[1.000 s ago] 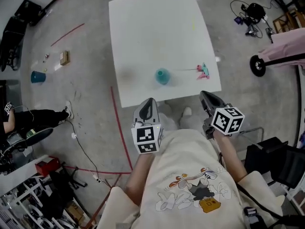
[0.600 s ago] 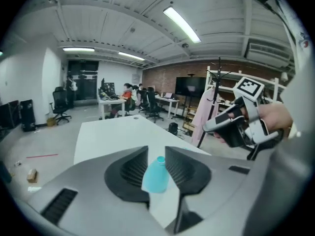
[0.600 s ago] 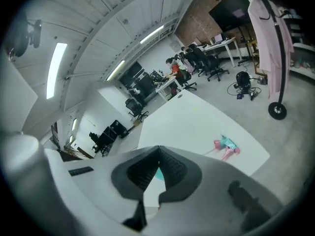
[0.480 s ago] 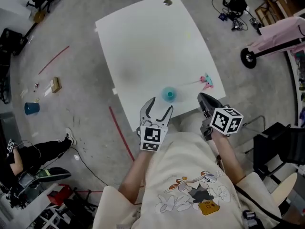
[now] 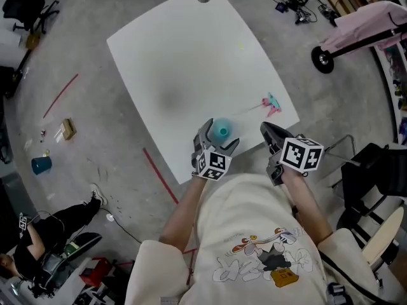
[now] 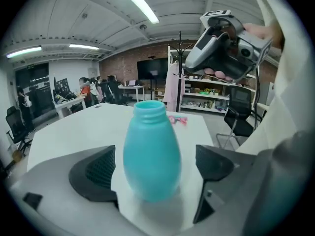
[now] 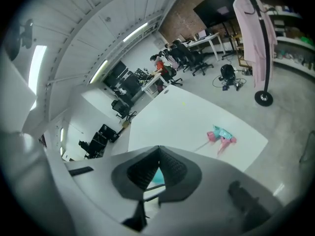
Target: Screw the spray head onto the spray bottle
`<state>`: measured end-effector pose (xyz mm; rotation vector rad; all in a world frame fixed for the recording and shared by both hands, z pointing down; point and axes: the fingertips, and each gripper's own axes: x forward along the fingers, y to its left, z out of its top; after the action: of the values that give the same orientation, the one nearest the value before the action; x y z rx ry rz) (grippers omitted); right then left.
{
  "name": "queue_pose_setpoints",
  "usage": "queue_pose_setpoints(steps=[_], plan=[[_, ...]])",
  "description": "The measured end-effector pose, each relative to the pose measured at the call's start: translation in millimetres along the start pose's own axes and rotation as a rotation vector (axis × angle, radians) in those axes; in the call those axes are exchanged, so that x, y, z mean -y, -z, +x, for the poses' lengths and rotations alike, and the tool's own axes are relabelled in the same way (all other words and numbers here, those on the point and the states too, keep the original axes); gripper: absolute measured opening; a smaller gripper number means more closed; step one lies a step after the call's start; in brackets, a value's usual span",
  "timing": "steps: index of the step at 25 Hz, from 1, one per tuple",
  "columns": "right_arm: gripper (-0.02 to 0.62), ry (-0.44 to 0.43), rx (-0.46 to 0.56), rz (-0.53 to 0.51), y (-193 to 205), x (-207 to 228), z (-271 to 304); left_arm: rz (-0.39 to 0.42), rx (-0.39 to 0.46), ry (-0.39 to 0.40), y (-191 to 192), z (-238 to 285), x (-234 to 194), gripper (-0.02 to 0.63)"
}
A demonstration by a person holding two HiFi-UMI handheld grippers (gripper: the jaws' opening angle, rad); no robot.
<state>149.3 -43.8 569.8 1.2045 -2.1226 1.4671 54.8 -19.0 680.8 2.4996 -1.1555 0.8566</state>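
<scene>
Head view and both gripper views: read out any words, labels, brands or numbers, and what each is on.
No text can be read anywhere.
Teal bottle: plain, no label.
Cubes on the left gripper and right gripper: black-and-white square patterns, not words.
Shirt print: a cartoon; any lettering too small to read.

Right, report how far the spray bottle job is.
Done: nothing yet. In hand: the left hand-held gripper, whose jaws have just been opening, flanks the upright bottle without pressing it. Left: grip it, fetch the spray head lying on the table, screw it on. The right hand-held gripper is shut, empty.
</scene>
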Motion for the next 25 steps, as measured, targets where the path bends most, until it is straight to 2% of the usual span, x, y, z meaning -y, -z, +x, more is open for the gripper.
queue_pose_setpoints(steps=[4,6,8,9,10,12,15,17,19,22,25], plan=[[0.005,0.059,0.017,0.049,3,24,8,0.028,0.010,-0.008,1,32,-3,0.489],[0.005,0.079,-0.018,0.041,14,32,12,0.047,-0.031,-0.007,11,43,-1,0.489],[0.006,0.060,-0.073,0.029,23,28,17,0.038,-0.057,-0.017,18,46,-5,0.483],[0.012,0.050,-0.086,0.037,21,26,21,0.036,-0.060,-0.016,17,47,-8,0.430],[0.030,0.041,-0.086,0.071,17,26,25,0.039,-0.064,-0.010,15,48,-10,0.423],[0.083,0.033,-0.069,0.222,5,36,34,0.042,-0.077,-0.009,9,51,-17,0.419],[0.145,0.062,-0.042,0.573,-8,70,50,0.010,-0.079,-0.044,3,50,-27,0.417],[0.166,0.102,-0.009,0.837,-14,97,60,-0.011,-0.056,-0.050,-9,45,-27,0.417],[0.173,0.179,0.025,1.018,-21,117,64,-0.014,-0.023,-0.048,-25,40,-22,0.417],[0.173,0.321,0.030,1.075,-29,134,68,-0.015,0.016,-0.048,-45,33,-16,0.419],[0.173,0.417,0.026,1.092,-36,145,76,0.001,0.034,-0.038,-54,29,-13,0.418]])
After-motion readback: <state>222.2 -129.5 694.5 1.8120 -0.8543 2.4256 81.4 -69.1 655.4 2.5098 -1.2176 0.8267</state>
